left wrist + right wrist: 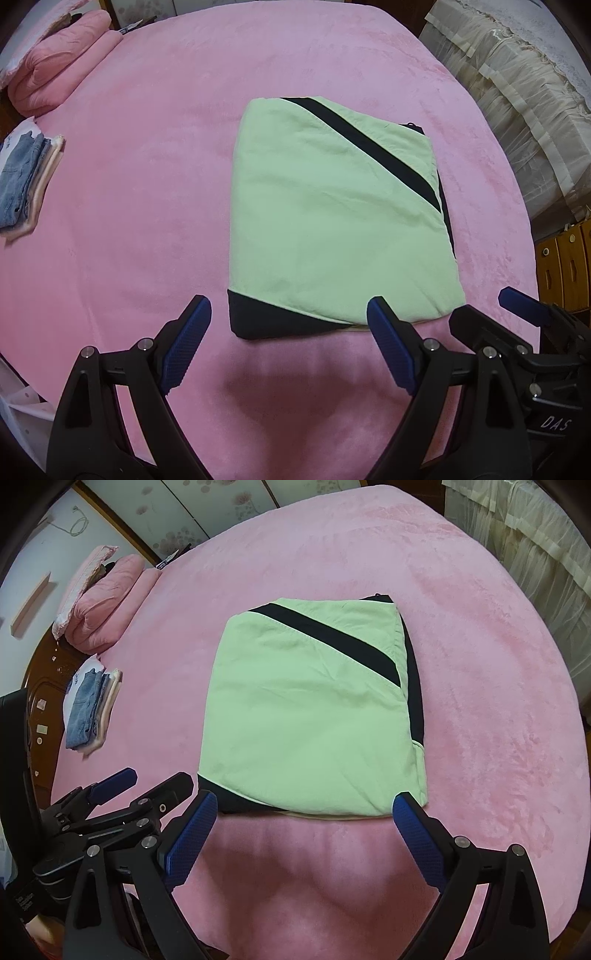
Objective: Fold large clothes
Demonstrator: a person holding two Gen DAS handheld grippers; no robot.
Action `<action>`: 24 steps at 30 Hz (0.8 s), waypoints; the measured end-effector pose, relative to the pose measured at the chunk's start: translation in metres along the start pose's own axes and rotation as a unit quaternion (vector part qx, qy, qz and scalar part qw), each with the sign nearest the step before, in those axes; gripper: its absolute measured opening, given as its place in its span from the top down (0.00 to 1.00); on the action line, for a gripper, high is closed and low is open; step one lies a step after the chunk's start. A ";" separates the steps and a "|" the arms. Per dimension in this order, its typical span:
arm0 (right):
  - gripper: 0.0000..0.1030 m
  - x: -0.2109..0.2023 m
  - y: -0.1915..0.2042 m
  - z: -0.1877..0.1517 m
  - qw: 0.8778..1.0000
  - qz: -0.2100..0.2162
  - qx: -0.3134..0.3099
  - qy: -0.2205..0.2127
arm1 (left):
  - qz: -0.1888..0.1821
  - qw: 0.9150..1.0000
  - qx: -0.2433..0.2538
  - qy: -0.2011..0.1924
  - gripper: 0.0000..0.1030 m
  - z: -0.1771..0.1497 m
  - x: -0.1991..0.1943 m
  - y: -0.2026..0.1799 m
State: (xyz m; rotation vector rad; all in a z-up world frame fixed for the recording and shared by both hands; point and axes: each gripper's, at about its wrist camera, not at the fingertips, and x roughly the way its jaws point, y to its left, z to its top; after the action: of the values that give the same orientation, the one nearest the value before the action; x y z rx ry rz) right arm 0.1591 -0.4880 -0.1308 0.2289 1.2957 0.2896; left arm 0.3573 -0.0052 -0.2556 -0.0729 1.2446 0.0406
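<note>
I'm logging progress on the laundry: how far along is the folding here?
Done: the green jacket lies folded into a flat rectangle on the pink bed. In hand: nothing; the left hand-held gripper and right hand-held gripper are open and empty. Left: perhaps moving it to the folded jeans.

The left tool (288,325) has two black plastic arms that spread in a V, each tipped with a long blue pad (186,345) of fine dotted texture. Round silver screw heads sit at the joints of the arms. The right tool (304,818) is built the same, with black arms, blue textured pads (419,840) and silver screws. On the right tool's black body, seen from the left wrist view, white letters read "DAS".
</note>
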 end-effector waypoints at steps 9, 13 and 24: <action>0.06 0.044 -0.039 0.019 0.999 0.001 0.016 0.040 | -0.027 0.998 -0.054 0.033 0.18 0.017 0.047 0.015; 0.06 0.067 -0.076 0.030 0.997 0.007 0.055 0.047 | -0.030 0.995 -0.085 0.047 0.18 0.023 0.074 0.035; 0.04 0.138 -0.160 0.065 0.981 0.137 0.136 0.033 | -0.099 0.988 -0.100 0.058 0.18 0.043 0.147 0.065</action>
State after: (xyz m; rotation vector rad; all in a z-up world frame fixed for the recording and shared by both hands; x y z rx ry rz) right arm 0.2683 -0.5927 -0.2918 0.6381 1.3679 0.3555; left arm 0.4402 0.0620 -0.3833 -0.3766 1.3413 -0.0117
